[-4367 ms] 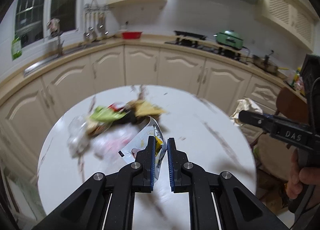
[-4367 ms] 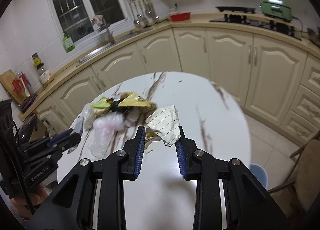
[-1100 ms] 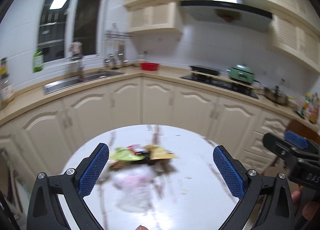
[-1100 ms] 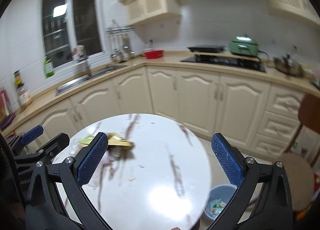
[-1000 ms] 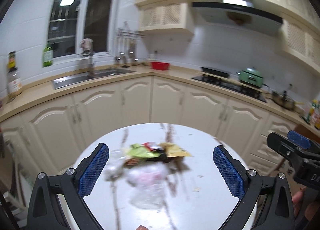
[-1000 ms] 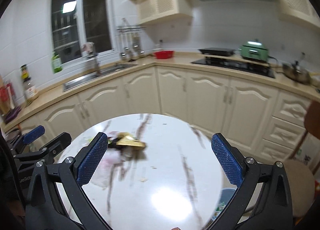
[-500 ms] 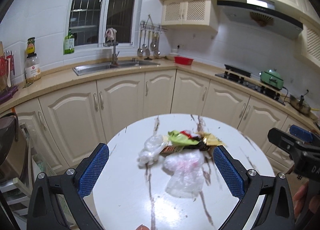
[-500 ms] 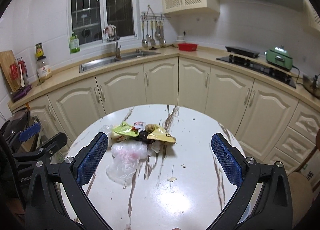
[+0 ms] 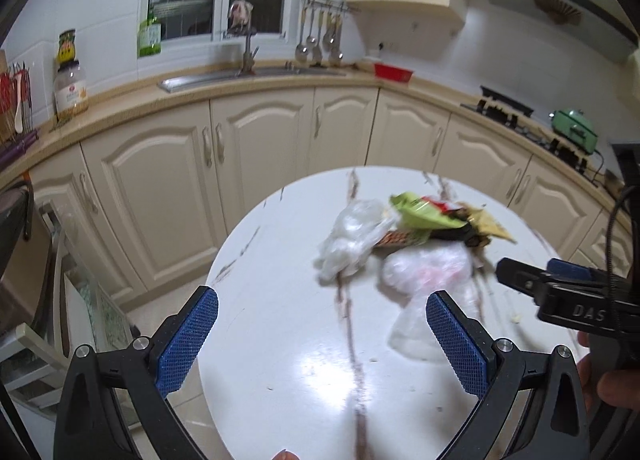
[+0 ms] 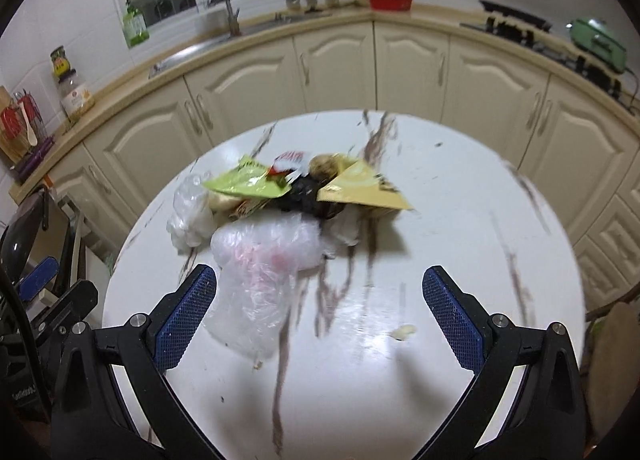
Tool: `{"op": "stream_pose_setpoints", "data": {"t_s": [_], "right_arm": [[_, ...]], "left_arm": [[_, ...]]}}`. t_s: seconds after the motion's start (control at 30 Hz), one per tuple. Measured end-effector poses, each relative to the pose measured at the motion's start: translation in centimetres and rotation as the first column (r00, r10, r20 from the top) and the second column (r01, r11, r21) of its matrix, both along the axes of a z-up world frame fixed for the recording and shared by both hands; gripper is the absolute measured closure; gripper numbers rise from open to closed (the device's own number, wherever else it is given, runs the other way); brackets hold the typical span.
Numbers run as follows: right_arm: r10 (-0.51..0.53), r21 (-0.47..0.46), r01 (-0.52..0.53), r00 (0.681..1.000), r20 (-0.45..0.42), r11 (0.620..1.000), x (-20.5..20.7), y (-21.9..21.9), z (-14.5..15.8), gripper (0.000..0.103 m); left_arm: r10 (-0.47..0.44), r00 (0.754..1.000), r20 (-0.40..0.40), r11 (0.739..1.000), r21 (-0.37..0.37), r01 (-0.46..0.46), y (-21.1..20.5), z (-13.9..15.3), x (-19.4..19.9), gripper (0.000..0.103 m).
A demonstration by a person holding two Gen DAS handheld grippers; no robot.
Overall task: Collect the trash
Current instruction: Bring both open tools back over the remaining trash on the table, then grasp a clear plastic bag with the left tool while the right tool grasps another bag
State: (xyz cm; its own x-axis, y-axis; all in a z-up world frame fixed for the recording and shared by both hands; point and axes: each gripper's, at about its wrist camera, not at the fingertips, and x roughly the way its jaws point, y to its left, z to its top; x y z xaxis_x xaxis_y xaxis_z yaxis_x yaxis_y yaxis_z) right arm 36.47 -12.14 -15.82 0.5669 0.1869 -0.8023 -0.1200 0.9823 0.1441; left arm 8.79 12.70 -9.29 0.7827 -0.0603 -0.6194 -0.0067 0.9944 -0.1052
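Trash [image 10: 288, 196] lies heaped on the round table [image 10: 460, 220]; left gripper [image 9: 320, 340] and right gripper [image 10: 316, 324] gape wide, empty.

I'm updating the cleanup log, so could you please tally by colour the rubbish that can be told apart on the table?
Clear plastic bags: 2
Green wrapper: 1
Yellow wrapper: 1
Red-and-white wrapper: 1
Black scrap: 1
Total: 6; the pile is blurred and may hide more.

bright indoor light | tabletop [image 9: 320, 372] glare | motion blur | fisheye edges
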Motion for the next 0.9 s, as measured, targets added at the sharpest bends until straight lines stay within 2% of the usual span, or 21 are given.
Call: {"op": "stream_pose_setpoints", "data": {"t_s": [0.17, 0.37, 0.4, 0.57, 0.67, 0.9], "right_arm": [[0.036, -0.001, -0.036, 0.997, -0.062, 0.999, 2.5, 3.2, -3.0, 0.000], [0.019, 0.008, -0.018, 0.990, -0.139, 1.000, 5.3, 5.4, -6.2, 0.001], [0.019, 0.008, -0.018, 0.989, -0.144, 1.000, 5.6, 5.7, -6.4, 0.001], [0.046, -0.024, -0.049, 0.990, -0.133, 0.998, 5.8, 6.3, -7.1, 0.014], [0.086, -0.026, -0.090, 0.988, -0.128, 0.996, 5.2, 6.0, -6.9, 0.017], [0.101, 0.001, -0.102, 0.987, -0.129, 0.995, 4.6, 3.6, -6.6, 0.019]], "left_arm": [[0.006, 0.999, -0.037, 1.000, 0.002, -0.006, 0.9, -0.8, 4.4, 0.001], [0.006, 0.998, -0.067, 1.000, 0.011, -0.005, 1.5, -1.8, 9.0, 0.001], [0.005, 0.997, -0.072, 1.000, 0.009, -0.004, 1.5, -2.0, 9.6, 0.001], [-0.013, 0.997, -0.080, 1.000, 0.013, 0.014, 1.0, -2.5, 12.5, 0.001], [-0.032, 0.996, -0.082, 0.999, 0.018, 0.033, 0.3, -3.0, 14.3, 0.001], [-0.090, 0.989, -0.118, 0.994, 0.045, 0.096, -1.3, -4.7, 18.7, 0.001]]}}
